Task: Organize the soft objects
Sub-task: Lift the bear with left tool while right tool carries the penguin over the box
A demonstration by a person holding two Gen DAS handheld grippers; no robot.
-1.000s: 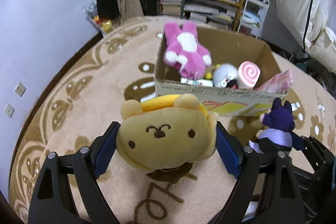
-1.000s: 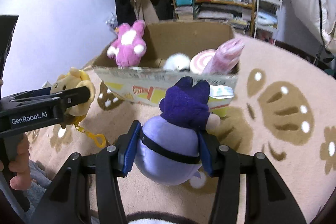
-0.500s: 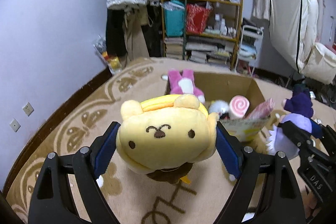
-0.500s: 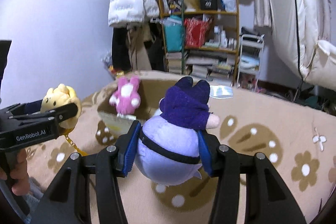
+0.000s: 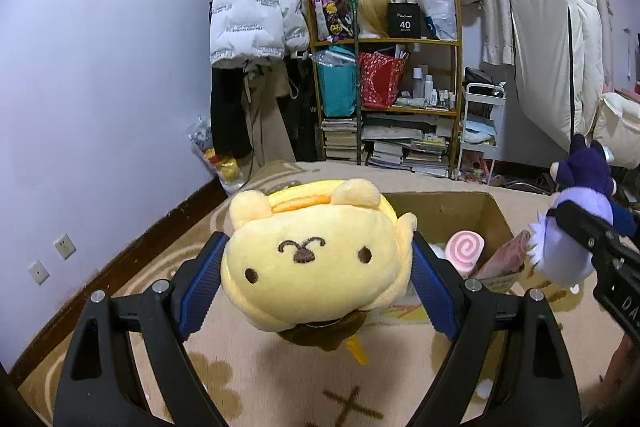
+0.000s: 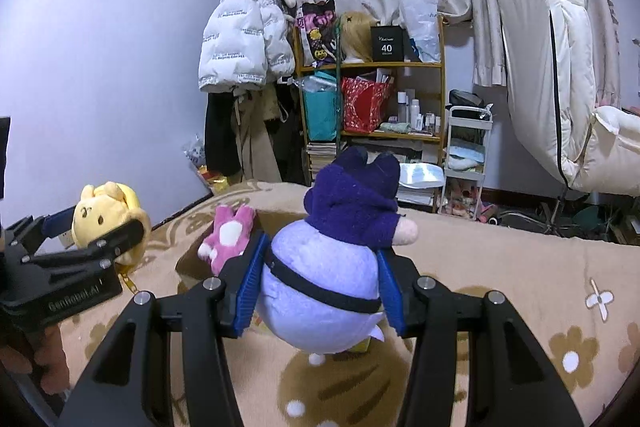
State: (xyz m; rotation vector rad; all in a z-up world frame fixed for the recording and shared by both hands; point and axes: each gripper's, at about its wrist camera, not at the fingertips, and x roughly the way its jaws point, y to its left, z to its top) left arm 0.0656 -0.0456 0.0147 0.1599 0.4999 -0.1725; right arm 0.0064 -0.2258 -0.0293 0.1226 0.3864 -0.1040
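My left gripper (image 5: pixel 316 279) is shut on a yellow bear plush (image 5: pixel 316 255) and holds it up above the carpet in front of the cardboard box (image 5: pixel 472 211). My right gripper (image 6: pixel 318 287) is shut on a lilac plush with a purple hood (image 6: pixel 336 259), held in the air to the right of the box. Each gripper's plush shows in the other view: the yellow bear (image 6: pixel 108 215) at left, the lilac plush (image 5: pixel 568 227) at right. The box holds a pink rabbit plush (image 6: pixel 228 235), a pink swirl plush (image 5: pixel 464 251) and a pink pouch (image 5: pixel 504 259).
A beige flower-patterned carpet (image 6: pixel 500 267) covers the floor. A cluttered wooden shelf (image 5: pixel 400 99) and hanging coats (image 5: pixel 256 27) stand at the back wall. A white trolley (image 6: pixel 468 147) and a folded white mattress (image 6: pixel 552 67) stand at the right.
Both grippers have risen and tilted up with their plushes held. The box now sits lower in view and more of the room shows.
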